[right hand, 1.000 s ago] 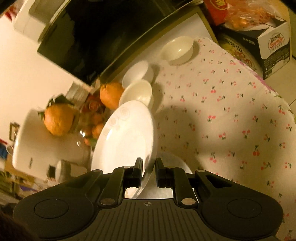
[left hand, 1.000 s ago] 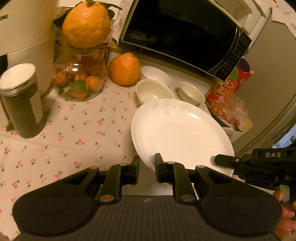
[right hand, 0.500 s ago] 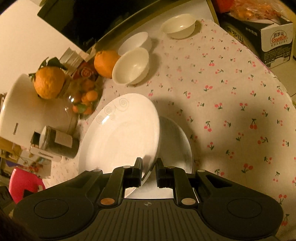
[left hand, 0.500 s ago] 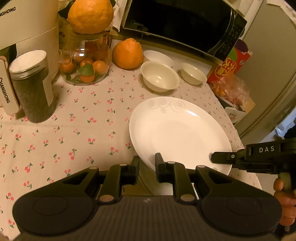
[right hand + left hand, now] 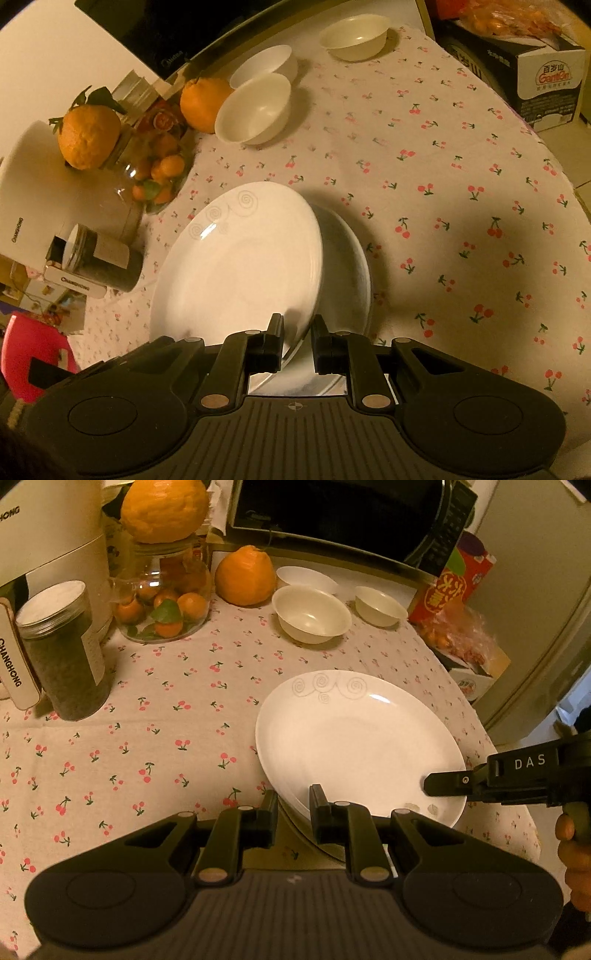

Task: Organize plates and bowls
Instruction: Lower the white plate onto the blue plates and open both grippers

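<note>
A large white plate with swirl marks (image 5: 354, 738) (image 5: 240, 258) is held just above a second white plate (image 5: 349, 266) that lies on the cherry-print tablecloth. My left gripper (image 5: 293, 805) is shut on the near rim of the swirl plate. My right gripper (image 5: 297, 334) is shut on its other rim and also shows in the left wrist view (image 5: 443, 784). Three white bowls stand at the back: a big one (image 5: 312, 613) (image 5: 255, 109), one behind it (image 5: 306, 578) (image 5: 266, 62) and a small one (image 5: 380, 605) (image 5: 354, 35).
A microwave (image 5: 343, 513) stands at the back. A glass jar of small oranges (image 5: 162, 594), two large oranges (image 5: 245, 576) (image 5: 164, 507), a dark lidded canister (image 5: 62, 650) and a white appliance (image 5: 48, 535) fill the left. Snack boxes (image 5: 454, 587) (image 5: 546, 77) sit beyond the table's right edge.
Both grippers have carried the swirl plate down and toward the lower plate. The plate has gone from steeply tilted to nearly level above it.
</note>
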Tool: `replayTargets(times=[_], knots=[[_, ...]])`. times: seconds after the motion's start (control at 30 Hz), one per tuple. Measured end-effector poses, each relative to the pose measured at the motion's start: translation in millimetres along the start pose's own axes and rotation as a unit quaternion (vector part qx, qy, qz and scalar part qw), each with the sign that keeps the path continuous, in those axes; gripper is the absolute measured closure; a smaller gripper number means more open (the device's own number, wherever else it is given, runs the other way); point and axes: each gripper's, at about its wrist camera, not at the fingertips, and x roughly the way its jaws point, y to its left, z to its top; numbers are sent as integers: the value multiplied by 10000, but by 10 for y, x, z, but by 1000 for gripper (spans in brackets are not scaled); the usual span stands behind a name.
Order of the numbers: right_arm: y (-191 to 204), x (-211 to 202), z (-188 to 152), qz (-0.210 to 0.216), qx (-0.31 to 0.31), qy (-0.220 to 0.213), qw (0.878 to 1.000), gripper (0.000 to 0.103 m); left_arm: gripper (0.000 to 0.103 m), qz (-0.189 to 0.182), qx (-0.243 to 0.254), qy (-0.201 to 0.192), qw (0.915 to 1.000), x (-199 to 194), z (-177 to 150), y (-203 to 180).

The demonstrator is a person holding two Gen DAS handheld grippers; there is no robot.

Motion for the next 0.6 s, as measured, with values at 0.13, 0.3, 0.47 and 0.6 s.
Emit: replayTargets(times=[0.13,0.3,0.47,0.6], knots=[[-16,-9,-22,-120,-58,20,9999,85,87,-17,85,64,9999,17,-20,-41],[-63,-21,-32,-173,-50,53,9998,85,87,-24,121,152,9998,38,-42,-73],[-37,-47,-44,-204,-182,16,9996,85,87,18,158,180,9997,50,-46,-90],[3,-57,-49,-285,-316,-7,9991,85,86,36,202,229,9995,55,-53,-98]])
